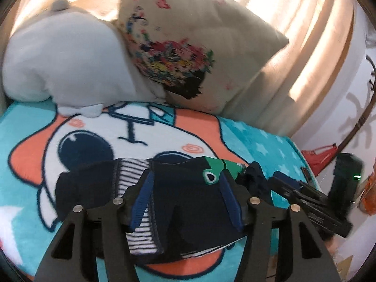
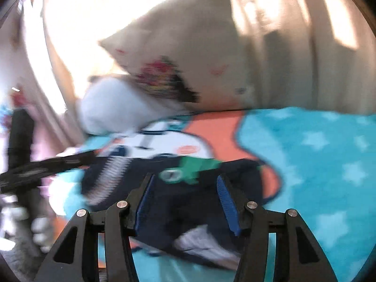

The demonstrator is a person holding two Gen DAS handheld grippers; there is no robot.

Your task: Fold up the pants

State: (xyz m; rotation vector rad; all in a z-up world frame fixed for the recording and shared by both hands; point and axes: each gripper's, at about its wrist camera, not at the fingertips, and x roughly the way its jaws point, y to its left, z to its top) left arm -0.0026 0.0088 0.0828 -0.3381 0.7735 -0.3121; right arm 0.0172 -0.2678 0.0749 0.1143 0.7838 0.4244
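Nearest the lens, the left gripper (image 1: 185,188) is seen with its blue-padded jaws spread wide and nothing held between them; the right gripper (image 2: 185,197) is likewise parted and empty, though its view is smeared by motion. Beneath both, the largest surface is the turquoise cartoon blanket (image 1: 258,141), on which everything rests. Behind it, a cream printed pillow (image 1: 199,47) is propped against a pale plush toy (image 1: 61,56), well apart from the work. The pants (image 1: 188,211), small and navy with a striped lining and a green patch, are found bunched in the middle of the blanket, directly under the left jaws. The cloth is judged light, soft and limp, likely to sag and slip once lifted. A hold at the waistband edge or a leg hem, pinched through both layers, is judged best.
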